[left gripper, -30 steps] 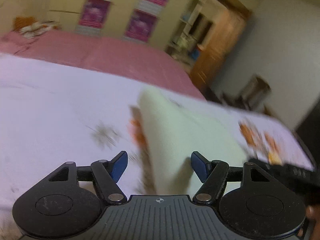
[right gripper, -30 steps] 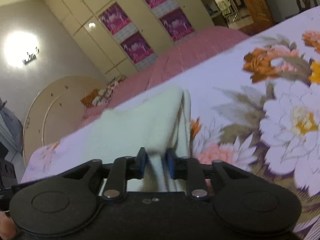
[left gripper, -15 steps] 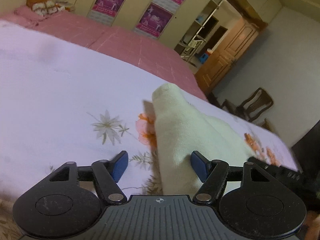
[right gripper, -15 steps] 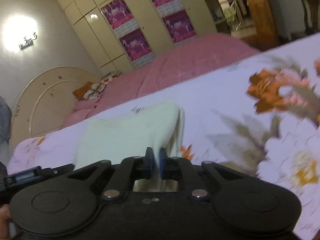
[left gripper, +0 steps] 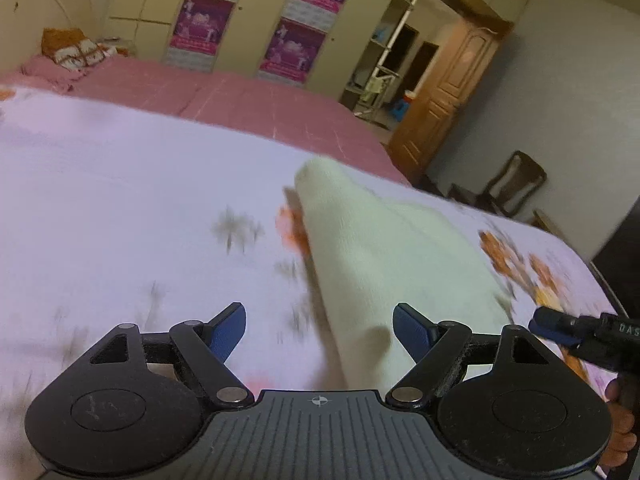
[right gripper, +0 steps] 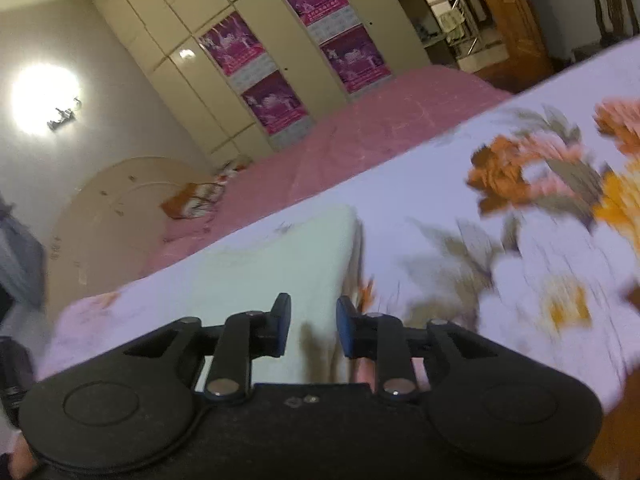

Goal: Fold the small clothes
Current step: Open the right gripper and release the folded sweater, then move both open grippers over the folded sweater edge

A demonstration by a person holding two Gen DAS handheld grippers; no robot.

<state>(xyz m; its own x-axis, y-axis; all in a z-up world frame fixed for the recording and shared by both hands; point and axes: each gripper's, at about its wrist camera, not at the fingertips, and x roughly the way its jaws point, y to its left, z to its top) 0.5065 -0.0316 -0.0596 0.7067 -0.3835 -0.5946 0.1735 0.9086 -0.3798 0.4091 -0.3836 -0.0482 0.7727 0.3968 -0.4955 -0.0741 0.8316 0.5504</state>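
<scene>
Cloth (left gripper: 384, 264): cream, folded, lying on bed (left gripper: 120, 208) ahead of both grippers. Left gripper (left gripper: 320, 328) wide open, empty; right gripper (right gripper: 313, 326) part open, empty.

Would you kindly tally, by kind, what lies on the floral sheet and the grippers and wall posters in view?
Cream cloth: 1
Grippers, the left gripper and the right gripper, both with fingers apart: 2
Purple posters on the wardrobe doors: 4
Total: 7
</scene>
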